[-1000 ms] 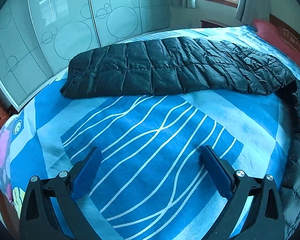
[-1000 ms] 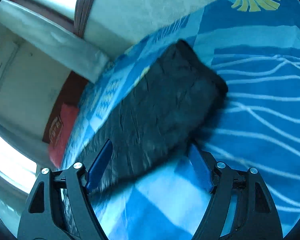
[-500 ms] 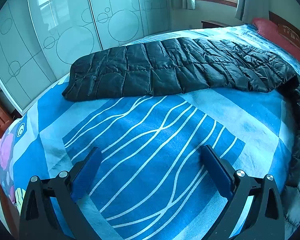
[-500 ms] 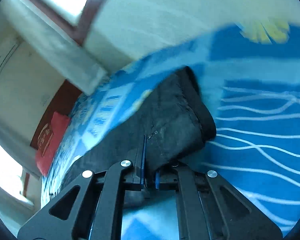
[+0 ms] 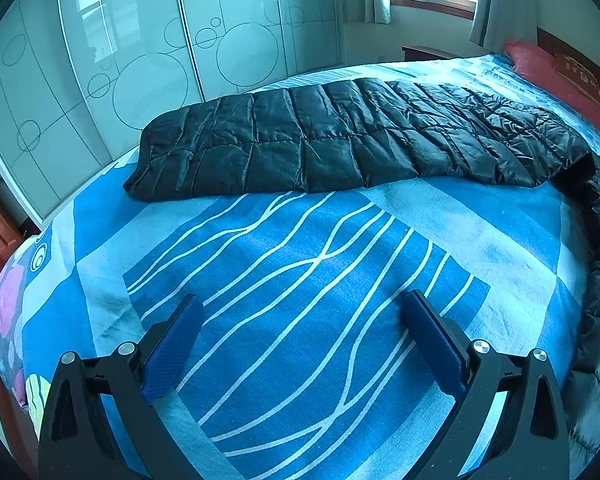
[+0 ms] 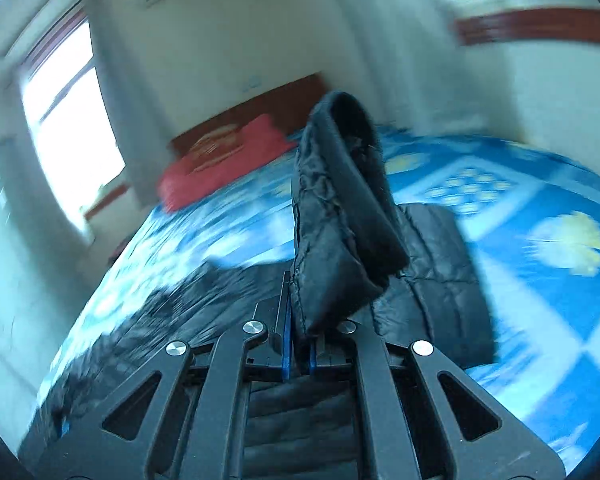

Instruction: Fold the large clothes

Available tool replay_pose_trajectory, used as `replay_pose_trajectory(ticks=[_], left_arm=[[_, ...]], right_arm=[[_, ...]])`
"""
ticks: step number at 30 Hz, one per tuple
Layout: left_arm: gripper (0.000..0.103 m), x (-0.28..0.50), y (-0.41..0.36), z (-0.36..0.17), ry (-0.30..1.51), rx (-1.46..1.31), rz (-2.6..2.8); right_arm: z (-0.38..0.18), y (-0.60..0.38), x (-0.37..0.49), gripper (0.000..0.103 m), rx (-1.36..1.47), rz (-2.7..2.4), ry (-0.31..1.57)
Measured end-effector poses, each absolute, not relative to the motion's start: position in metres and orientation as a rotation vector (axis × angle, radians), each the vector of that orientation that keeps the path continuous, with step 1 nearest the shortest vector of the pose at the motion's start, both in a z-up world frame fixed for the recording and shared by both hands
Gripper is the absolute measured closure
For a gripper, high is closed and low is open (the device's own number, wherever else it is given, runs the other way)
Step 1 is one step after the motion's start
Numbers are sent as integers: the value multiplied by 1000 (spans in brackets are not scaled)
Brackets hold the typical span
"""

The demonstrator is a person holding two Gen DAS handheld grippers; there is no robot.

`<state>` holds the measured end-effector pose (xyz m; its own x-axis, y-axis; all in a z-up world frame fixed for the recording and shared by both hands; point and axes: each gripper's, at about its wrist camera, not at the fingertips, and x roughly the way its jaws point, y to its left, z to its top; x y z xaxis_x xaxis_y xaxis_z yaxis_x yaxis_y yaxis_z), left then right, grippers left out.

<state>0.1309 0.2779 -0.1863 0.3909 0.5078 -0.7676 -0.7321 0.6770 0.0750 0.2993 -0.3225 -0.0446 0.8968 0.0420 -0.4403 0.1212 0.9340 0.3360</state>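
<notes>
Your right gripper (image 6: 298, 354) clamps the black down jacket (image 6: 340, 216), lifting its sleeve end. Your left gripper (image 5: 300, 340) hangs released over the bed (image 5: 300, 280). Next, lay that sleeve across the jacket's body.

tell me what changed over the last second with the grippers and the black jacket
The right gripper was open around the cuff end of the black down jacket; it closed on it and lifted, so that end now hangs folded over above the bed. The left gripper stayed open and empty over the blue bedspread, and the jacket part in its view lies as before.
</notes>
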Motion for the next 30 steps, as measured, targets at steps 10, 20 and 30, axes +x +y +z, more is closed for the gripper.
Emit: replay_pose_trajectory(ticks=[10,20,30], left_arm=[[4,126,279,-187,835,-311,795],[4,123,279,-187,826,-316,792],[4,123,279,-187,826,-315,792]], right_arm=[[-81,-105,360,97,186,189,627],[-136,6,382,89,60,293,799],[-102,-9,342,45,77,481,757]])
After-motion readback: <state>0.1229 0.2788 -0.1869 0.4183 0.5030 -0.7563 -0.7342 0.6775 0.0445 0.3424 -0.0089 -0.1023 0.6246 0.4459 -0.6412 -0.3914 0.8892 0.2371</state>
